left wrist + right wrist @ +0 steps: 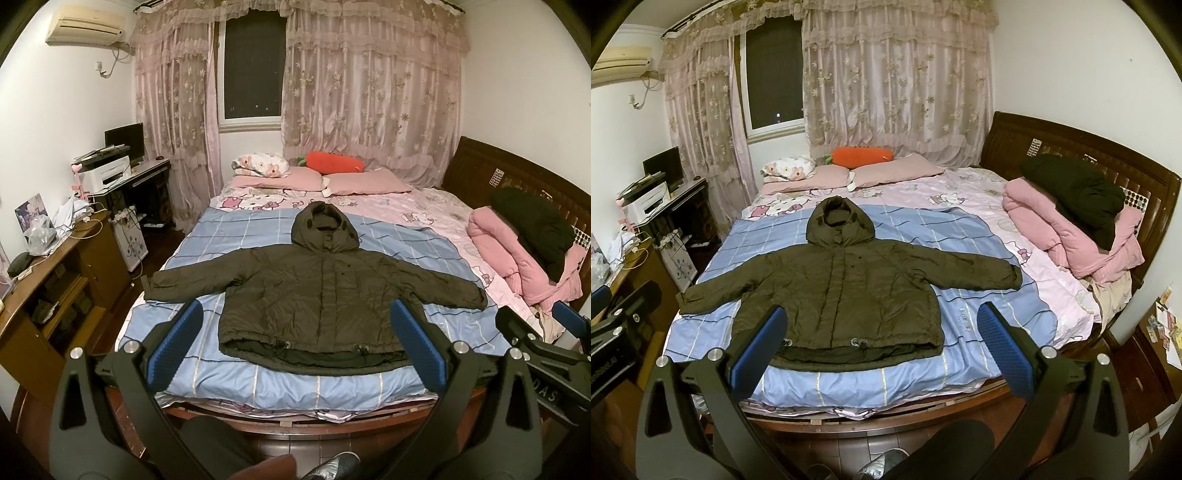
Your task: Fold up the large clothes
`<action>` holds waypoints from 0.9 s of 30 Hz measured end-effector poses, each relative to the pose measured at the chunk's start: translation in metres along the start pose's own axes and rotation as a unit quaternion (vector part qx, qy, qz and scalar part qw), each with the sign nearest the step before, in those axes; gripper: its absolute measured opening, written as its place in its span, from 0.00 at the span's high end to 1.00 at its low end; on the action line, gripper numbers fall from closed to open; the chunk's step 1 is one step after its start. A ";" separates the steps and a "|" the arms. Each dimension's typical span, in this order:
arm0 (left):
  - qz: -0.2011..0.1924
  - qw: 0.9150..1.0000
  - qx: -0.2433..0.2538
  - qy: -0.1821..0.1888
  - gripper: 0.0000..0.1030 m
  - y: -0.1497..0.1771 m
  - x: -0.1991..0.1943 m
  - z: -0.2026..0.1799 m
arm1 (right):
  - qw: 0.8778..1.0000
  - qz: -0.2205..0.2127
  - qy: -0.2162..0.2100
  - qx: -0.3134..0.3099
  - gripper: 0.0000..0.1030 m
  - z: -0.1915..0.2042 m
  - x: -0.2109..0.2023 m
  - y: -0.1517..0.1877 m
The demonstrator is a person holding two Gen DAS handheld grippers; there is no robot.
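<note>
A: L claw (295, 332)?
B: Wide open, nothing in it, hanging off the bed's foot edge. R claw (882, 339) same, wide & empty.
A: Jacket?
B: Olive hooded puffer jacket (317, 291) just ahead of both claws, flat, front up, on the blue checked sheet (229, 236). Hem nearest the claws, sleeves spread both ways, hood (323, 229) pointing away.
A: Beyond that?
B: Pink pillows (369, 182) w/ an orange carrot plush (338, 162) further off. Far right of R claw: pink quilt (1067, 229) w/ a black garment (1082, 195) on top, by the headboard.
</note>
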State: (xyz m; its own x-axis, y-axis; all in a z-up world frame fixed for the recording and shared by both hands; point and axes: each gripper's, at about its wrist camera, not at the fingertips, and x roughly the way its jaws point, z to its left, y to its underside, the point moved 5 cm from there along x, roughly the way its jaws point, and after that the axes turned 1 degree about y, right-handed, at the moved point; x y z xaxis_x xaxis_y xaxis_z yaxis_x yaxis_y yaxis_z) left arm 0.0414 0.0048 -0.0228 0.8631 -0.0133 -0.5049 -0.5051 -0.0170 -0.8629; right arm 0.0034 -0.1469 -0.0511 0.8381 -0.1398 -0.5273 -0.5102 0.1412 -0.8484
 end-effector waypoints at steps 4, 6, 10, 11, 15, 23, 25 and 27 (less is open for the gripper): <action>0.000 1.000 0.001 0.000 0.02 0.000 0.000 -0.001 | 1.000 0.000 0.000 0.000 0.01 0.002 0.000 0.000; 0.000 1.000 0.002 0.000 0.02 0.000 0.000 -0.001 | 1.000 0.000 0.000 0.001 0.01 0.003 -0.001 0.000; 0.000 1.000 0.002 0.000 0.02 0.001 0.000 -0.001 | 1.000 0.000 0.000 0.001 0.01 0.004 -0.001 0.000; 0.000 1.000 0.002 -0.001 0.02 0.001 0.000 -0.002 | 1.000 0.001 0.000 0.001 0.01 0.005 -0.001 0.000; 0.000 1.000 0.002 -0.001 0.02 0.001 0.001 -0.002 | 1.000 0.001 -0.001 0.001 0.01 0.006 -0.001 0.001; 0.000 1.000 0.002 -0.001 0.02 0.001 0.001 -0.002 | 1.000 0.001 -0.001 0.002 0.01 0.015 -0.002 0.002; 0.000 1.000 0.003 -0.001 0.02 0.001 0.001 -0.002 | 1.000 0.001 0.000 0.001 0.01 0.015 -0.002 0.002; 0.000 1.000 0.002 -0.001 0.02 0.001 0.001 -0.002 | 1.000 0.001 0.000 0.002 0.01 0.016 -0.002 0.002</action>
State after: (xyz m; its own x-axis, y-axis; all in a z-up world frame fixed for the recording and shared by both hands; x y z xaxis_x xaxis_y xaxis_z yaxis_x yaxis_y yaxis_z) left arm 0.0414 0.0028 -0.0239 0.8632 -0.0115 -0.5048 -0.5049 -0.0131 -0.8631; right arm 0.0036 -0.1311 -0.0511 0.8377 -0.1389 -0.5282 -0.5104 0.1451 -0.8476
